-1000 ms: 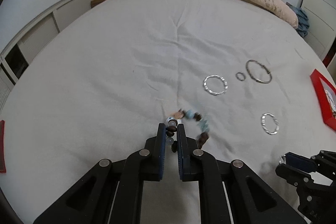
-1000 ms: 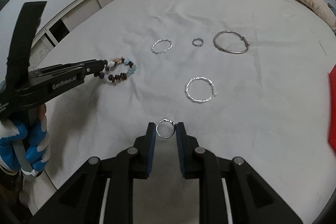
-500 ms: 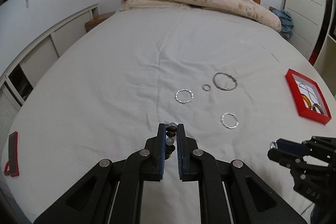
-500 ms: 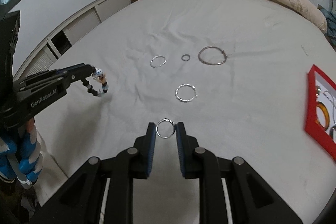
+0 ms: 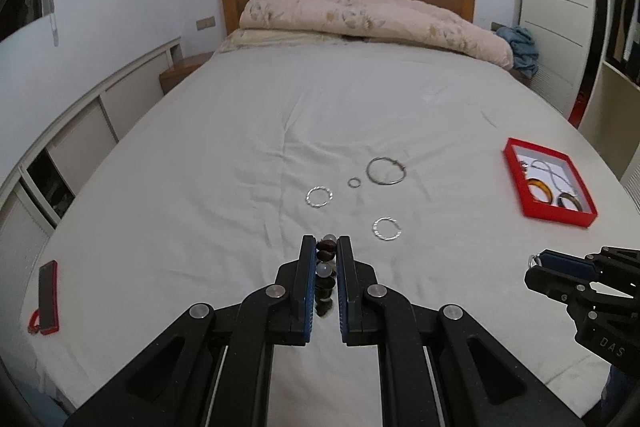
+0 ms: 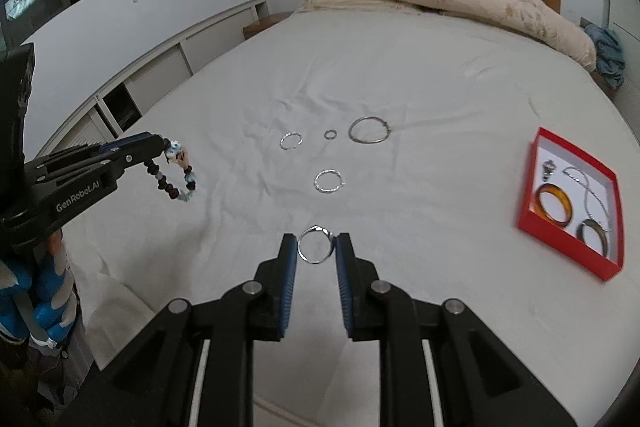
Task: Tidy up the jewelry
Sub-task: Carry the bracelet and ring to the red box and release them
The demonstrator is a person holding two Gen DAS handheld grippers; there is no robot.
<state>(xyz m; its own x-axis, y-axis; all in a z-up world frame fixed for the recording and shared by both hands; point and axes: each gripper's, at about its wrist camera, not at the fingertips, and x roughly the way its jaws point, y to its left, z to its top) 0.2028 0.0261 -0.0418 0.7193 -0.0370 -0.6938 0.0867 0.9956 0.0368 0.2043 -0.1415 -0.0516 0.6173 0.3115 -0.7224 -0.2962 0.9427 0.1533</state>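
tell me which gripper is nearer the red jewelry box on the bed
Right. The right gripper, shut on a silver ring, sits just short of the red box on its near side. The left gripper, holding the beaded bracelet, is further off.

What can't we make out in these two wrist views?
- Beaded bracelet, left wrist view: most beads hidden between the left tongs.
- Red jewelry box, right wrist view: small dark charm too small to identify.
- Right tongs, left wrist view: silver ring nearly hidden, seen edge-on.
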